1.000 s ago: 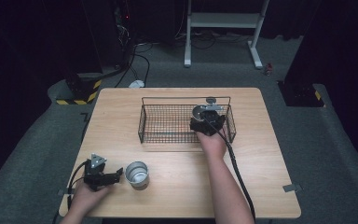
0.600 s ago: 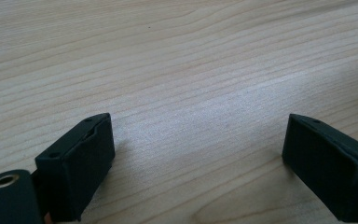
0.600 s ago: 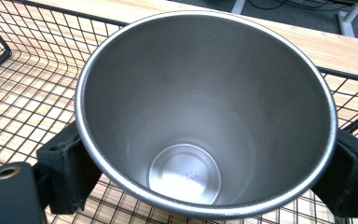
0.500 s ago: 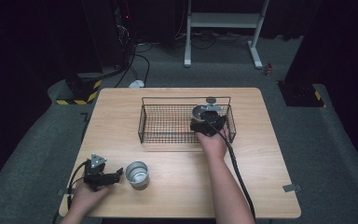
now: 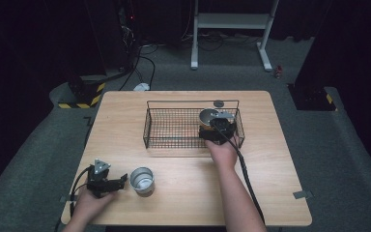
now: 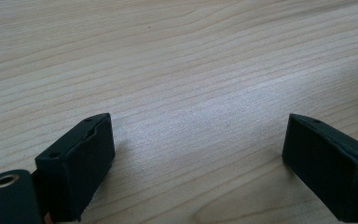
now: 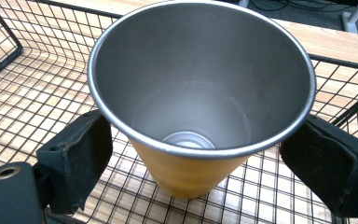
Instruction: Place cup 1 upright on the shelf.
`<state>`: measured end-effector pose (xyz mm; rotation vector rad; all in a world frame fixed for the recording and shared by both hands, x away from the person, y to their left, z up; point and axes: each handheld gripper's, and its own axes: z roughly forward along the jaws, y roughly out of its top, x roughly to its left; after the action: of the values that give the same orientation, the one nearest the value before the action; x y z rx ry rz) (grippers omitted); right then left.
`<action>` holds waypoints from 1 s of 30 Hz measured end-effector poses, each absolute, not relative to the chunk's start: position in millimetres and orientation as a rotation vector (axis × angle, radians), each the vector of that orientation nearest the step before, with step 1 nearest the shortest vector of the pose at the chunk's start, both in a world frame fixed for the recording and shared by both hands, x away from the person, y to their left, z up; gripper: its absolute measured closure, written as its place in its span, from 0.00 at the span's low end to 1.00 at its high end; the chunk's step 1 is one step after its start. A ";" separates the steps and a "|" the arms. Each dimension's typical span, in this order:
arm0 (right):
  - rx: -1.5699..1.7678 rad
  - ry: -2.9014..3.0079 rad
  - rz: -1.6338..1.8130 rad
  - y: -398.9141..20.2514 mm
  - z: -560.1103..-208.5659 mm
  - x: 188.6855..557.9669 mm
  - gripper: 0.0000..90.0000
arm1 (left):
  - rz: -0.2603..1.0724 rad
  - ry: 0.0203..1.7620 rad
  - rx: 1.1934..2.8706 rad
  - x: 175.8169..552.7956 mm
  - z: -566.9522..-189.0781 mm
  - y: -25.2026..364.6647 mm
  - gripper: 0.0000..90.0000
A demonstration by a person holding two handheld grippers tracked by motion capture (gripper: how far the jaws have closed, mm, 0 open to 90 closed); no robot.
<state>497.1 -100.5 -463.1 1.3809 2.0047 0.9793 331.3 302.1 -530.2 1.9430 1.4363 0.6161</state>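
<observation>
The orange cup (image 7: 193,177) stands upright in the wire basket (image 5: 174,133), at the basket's right end in the high view, its long axis vertical and its mouth facing up. It widens from a narrow base to a broad steel rim, and the right gripper view looks down into its bare metal inside to the small round bottom. The right gripper (image 7: 200,154) reaches into the basket from the person's side, with one black jaw at either side of the cup just under the rim. The left pad (image 7: 81,158) sits against or just beside the rim's edge, and the right pad looks a touch clear of the wall; whether they press on the cup cannot be told, though the jaws stand wide, about the width of the rim. In the high view the right gripper (image 5: 217,129) covers most of the cup (image 5: 206,116), so that just part of its rim shows. The left gripper (image 5: 121,181) lies near the front left corner of the table (image 5: 270,193), pointing towards a steel cup (image 5: 141,180) that stands upright just beside its tips, mouth up. In the left gripper view its jaws are well apart with nothing between them, over bare wood.
</observation>
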 end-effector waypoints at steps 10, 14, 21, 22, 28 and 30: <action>1.348 2.002 0.977 -103.8 -457.1 486.3 0.11 | 0.616 1.437 1.942 331.3 -530.3 301.9 0.11; 1.343 2.004 0.984 -105.9 -454.5 482.5 0.11 | 0.617 1.437 1.940 331.3 -530.4 301.9 0.11; 1.354 1.988 0.989 -110.7 -453.9 472.5 0.11 | 0.617 1.437 1.941 331.3 -530.4 301.9 0.11; 1.355 1.988 0.989 -111.5 -453.8 470.9 0.11 | 0.617 1.437 1.940 331.2 -530.4 301.8 0.10; 1.354 1.984 1.021 -117.7 -452.0 460.9 0.11 | 0.618 1.436 1.940 331.3 -530.4 301.9 0.11; 1.347 1.982 1.031 -120.0 -450.2 456.7 0.11 | 0.616 1.437 1.942 331.2 -530.3 302.0 0.11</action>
<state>456.7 -120.0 -450.2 1.3467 1.9820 1.0309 331.2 302.0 -530.3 1.9424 1.4367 0.6162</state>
